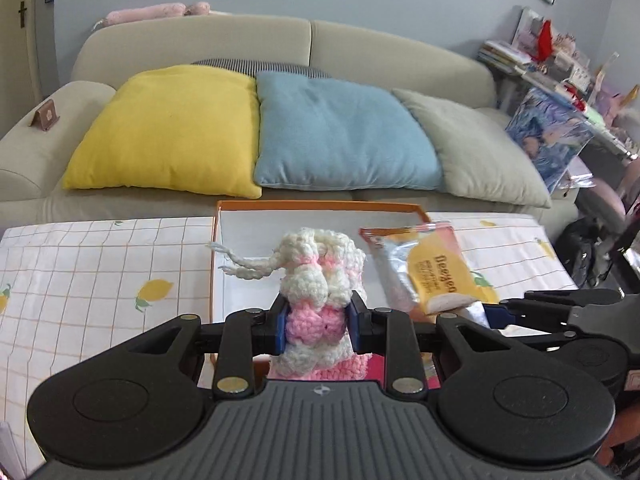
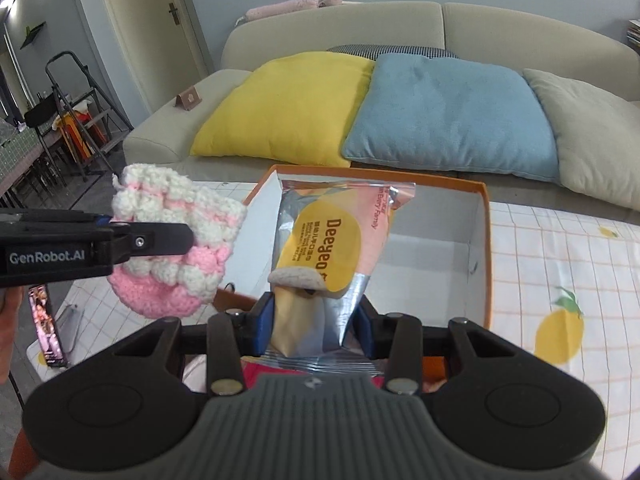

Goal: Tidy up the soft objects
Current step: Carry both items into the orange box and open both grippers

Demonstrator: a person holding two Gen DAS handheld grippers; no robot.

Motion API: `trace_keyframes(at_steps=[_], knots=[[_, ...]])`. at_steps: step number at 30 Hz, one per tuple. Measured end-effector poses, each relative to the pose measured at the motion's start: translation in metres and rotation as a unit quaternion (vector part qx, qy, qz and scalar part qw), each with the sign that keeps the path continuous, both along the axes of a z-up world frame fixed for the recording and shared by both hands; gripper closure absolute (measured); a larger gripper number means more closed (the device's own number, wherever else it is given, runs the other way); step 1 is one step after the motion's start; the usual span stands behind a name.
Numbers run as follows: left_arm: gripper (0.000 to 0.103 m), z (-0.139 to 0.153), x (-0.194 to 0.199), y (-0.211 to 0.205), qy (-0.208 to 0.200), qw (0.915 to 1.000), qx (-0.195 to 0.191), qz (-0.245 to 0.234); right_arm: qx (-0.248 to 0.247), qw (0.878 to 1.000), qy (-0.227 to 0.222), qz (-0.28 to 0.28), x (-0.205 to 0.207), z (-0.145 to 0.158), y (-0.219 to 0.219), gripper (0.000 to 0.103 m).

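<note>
My left gripper (image 1: 318,330) is shut on a pink and white crocheted pouch (image 1: 318,276) and holds it above the near edge of an orange-rimmed white box (image 1: 320,206). My right gripper (image 2: 312,328) is shut on a silver and yellow snack packet (image 2: 332,240) and holds it above the same box (image 2: 482,248). The pouch also shows in the right wrist view (image 2: 176,240), left of the packet, with the left gripper (image 2: 184,236) around it. The packet shows in the left wrist view (image 1: 424,268), right of the pouch.
The box stands on a lemon-print checked cloth (image 1: 100,272). Behind it is a beige sofa (image 1: 192,40) with yellow (image 1: 168,128), blue (image 1: 340,132) and grey (image 1: 480,148) cushions. A cluttered shelf (image 1: 560,80) is at the right. A phone (image 2: 46,320) lies at the table's left.
</note>
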State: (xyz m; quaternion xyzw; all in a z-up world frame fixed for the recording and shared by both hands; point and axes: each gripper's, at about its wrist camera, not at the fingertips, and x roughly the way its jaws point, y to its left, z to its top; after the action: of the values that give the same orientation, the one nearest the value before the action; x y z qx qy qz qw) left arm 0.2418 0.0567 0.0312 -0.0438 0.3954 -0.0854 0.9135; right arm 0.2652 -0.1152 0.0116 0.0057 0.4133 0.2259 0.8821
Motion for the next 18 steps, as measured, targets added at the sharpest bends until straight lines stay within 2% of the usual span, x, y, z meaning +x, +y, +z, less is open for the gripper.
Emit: trace_keyframes(at_steps=[3, 8, 12, 18], knots=[[0.071, -0.011, 0.022, 0.003, 0.013, 0.9999, 0.007, -0.002, -0.017, 1.0, 0.007, 0.006, 0.026, -0.014, 0.016, 0.061], [0.07, -0.043, 0.052, 0.004, 0.04, 0.9968, 0.068, 0.007, -0.037, 0.998, 0.046, 0.007, 0.068, -0.05, 0.033, 0.061], [0.069, -0.07, 0.072, 0.008, 0.078, 0.9935, 0.083, 0.001, -0.048, 0.995, 0.087, 0.014, 0.09, -0.079, 0.04, 0.062], [0.066, -0.097, 0.083, 0.008, 0.107, 0.9897, 0.095, -0.003, -0.052, 0.99, 0.13, 0.028, 0.104, -0.11, 0.046, 0.061]])
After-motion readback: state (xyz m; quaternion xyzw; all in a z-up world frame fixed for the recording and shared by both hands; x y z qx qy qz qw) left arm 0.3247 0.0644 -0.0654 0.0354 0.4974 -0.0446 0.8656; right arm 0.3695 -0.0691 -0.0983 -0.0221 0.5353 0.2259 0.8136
